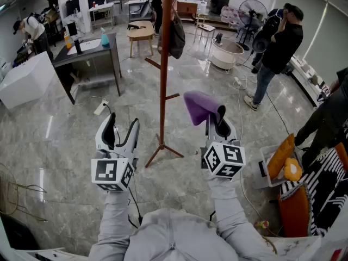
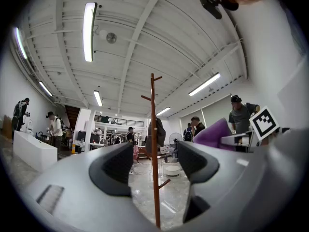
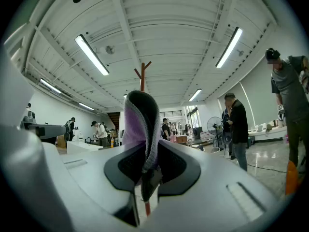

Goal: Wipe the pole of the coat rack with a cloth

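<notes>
Coat rack pole (image 1: 163, 64), slender, reddish-brown, upright.

Pole (image 1: 163, 64) showing only in parts
Ahead of the right gripper (image 3: 145, 166), the cloth (image 3: 139, 124) is covering all but the pole's pegged tip and a sliver; the left gripper (image 2: 153, 164) body is blocking its foot; the head view's top edge is cutting off its upper end.

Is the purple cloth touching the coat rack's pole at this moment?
Apart. The head view shows bare floor between the purple cloth, clamped in the right gripper, and the pole.
</notes>
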Tool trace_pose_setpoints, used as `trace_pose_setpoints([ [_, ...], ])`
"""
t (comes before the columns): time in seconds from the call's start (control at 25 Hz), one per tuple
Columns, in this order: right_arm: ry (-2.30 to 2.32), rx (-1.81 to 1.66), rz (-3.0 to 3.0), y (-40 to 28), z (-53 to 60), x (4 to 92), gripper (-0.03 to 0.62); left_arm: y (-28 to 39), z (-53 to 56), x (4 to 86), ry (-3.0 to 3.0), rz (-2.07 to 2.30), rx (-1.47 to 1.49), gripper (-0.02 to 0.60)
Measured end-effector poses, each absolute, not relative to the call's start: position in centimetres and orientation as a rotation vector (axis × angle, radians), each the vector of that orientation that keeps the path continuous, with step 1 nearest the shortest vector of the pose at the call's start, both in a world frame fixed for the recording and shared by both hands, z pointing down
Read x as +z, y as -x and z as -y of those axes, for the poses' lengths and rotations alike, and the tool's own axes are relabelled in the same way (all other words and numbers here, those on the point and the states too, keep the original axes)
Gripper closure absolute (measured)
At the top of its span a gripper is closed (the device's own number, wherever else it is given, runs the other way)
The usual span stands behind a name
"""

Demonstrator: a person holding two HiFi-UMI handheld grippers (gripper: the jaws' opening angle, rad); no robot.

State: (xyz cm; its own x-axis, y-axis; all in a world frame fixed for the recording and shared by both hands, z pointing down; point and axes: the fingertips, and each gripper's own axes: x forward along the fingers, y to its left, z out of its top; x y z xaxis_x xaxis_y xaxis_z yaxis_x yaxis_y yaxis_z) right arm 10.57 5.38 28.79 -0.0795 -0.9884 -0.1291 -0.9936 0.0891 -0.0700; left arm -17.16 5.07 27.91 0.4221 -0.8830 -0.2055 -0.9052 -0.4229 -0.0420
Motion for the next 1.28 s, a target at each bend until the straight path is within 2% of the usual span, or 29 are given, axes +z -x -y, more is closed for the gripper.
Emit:
trace_pose_setpoints([
  [0.76,2.0,0.034,-2.209,-10.4,-5.0,28.8,0.543,17.2,-4.7,28.2,2.524,-1.606,0.222,0.264],
  [1.28,1.87,0.081,-2.253,-14.5,-4.4,27.5,0.542,12.4,-4.0,28.1,2.484,-1.632,0.226,0.264],
])
